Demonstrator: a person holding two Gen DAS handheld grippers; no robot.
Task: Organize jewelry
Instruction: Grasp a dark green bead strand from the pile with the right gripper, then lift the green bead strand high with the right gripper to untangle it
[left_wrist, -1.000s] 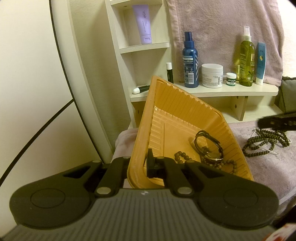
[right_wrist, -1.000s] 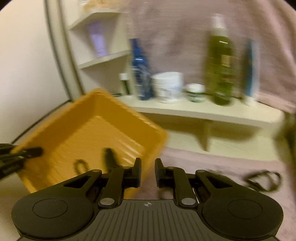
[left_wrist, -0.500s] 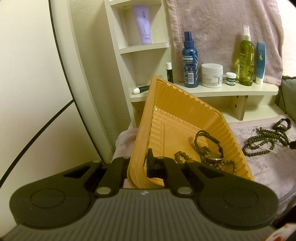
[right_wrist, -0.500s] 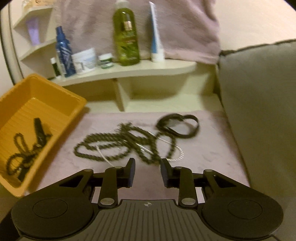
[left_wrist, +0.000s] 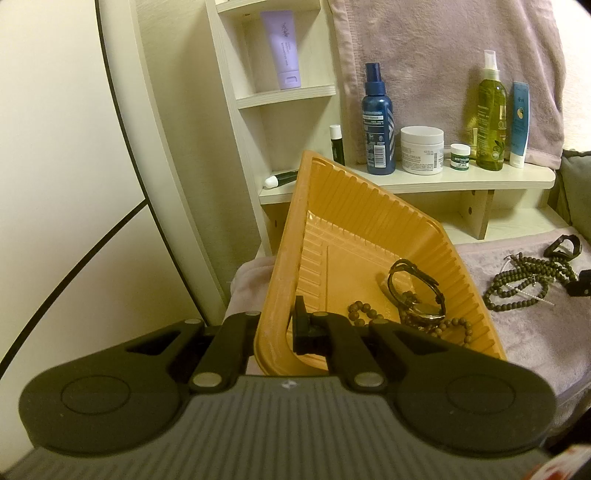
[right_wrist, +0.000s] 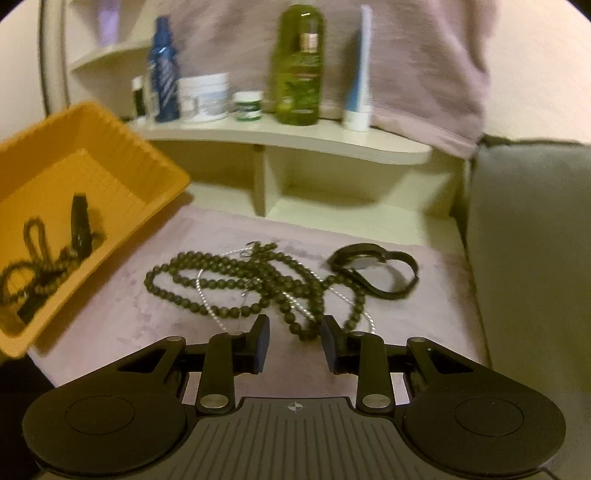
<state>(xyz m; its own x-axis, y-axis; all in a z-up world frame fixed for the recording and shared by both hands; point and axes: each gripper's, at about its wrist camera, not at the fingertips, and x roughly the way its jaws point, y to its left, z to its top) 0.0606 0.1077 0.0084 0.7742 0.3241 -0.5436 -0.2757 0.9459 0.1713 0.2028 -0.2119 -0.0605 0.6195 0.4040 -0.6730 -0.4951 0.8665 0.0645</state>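
The left tongs (left_wrist: 275, 325) are clamped on the near rim of the orange tray (left_wrist: 354, 206), which is tilted. Inside it lie a watch (left_wrist: 415, 291) and a bracelet (left_wrist: 364, 314). The right tongs (right_wrist: 295, 341) are spread wide just above the purple cloth (right_wrist: 147, 317), at the near loop of the bead necklace (right_wrist: 236, 280). A dark band (right_wrist: 373, 267) lies beyond, touching the beads. Bottles (right_wrist: 297, 62) stand on the shelf (right_wrist: 295, 138) behind.

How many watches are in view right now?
2. One wristwatch lies in the orange tray among brown beads; a black watch lies on the mauve cloth, touching the bead necklace.
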